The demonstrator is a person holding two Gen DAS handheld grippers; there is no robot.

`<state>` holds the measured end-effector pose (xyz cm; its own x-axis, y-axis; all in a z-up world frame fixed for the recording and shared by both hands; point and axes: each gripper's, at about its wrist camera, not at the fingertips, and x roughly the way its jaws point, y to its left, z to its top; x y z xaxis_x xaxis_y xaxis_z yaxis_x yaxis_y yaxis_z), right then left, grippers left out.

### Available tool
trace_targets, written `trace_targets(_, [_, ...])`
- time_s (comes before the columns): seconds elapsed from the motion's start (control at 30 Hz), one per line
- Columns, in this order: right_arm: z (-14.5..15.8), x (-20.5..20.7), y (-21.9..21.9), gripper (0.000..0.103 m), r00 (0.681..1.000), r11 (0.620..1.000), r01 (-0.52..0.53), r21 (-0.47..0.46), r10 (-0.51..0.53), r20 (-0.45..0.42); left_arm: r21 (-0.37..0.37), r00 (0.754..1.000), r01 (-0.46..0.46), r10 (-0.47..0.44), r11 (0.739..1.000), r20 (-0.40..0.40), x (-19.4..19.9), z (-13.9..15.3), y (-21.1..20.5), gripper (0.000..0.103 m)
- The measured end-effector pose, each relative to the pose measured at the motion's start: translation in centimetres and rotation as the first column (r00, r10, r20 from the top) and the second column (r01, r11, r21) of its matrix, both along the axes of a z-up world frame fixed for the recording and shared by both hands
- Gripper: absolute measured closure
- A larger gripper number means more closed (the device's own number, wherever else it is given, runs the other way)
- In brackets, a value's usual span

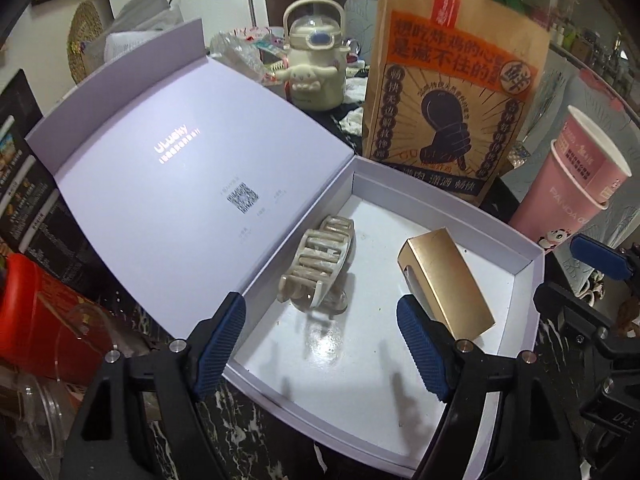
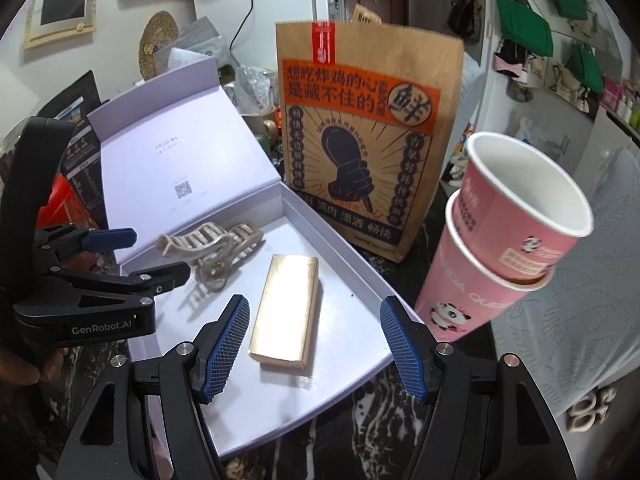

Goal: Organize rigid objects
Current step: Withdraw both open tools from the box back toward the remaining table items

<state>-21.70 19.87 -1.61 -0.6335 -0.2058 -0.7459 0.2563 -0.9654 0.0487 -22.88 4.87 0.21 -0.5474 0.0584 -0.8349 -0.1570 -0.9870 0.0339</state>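
Open box (image 1: 528,264): we keep hair claw (image 1: 316,268) and gold bar (image 2: 286,312) inside, apart. Left gripper (image 1: 320,344), right gripper (image 2: 314,344): both spread, holding nothing, above them.

The left gripper (image 1: 320,344) is pointing steeply downward, its jaws standing apart and empty. The right gripper (image 2: 314,348) is angling down likewise, jaws parted, gripping nothing.

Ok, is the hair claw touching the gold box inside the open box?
Apart. The right wrist view shows bare white floor of the open box between the hair claw and the gold box; the left wrist view shows the same gap.
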Motion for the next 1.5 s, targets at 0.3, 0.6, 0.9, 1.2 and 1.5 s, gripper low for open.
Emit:
trace_targets(0.3, [2.0,1.9,0.0,0.035,0.999,1.0,-0.015,-0.011,0.014,-0.047,0.009,0.997,0.005,-0.004,1.0,-0.082,-0.6,1.8,0.2,0.025])
trace_targets(0.6, [4.1,4.3,0.2,0.035,0.994,1.0,-0.021,-0.005,0.021,-0.109,0.007,0.984,0.04,-0.038,0.999,-0.176,2.9,5.4,0.2,0.025])
trace_targets(0.9, [6.1,7.5,0.2,0.035,0.986,0.999,-0.036,-0.016,0.033,-0.164,0.01,0.976,0.069,-0.066,0.998,-0.208,5.2,7.2,0.2,0.025])
trace_targets(1.2, [6.8,10.5,0.3,0.033,0.98,0.999,-0.048,-0.021,0.043,-0.194,0.018,0.972,0.085,-0.079,0.996,-0.22,7.9,7.7,0.0,0.025])
trace_targets(1.5, [6.3,13.8,0.3,0.033,0.978,0.998,-0.061,-0.03,0.054,-0.2,0.051,0.972,0.088,-0.075,0.995,-0.221,11.2,7.7,-0.4,0.025])
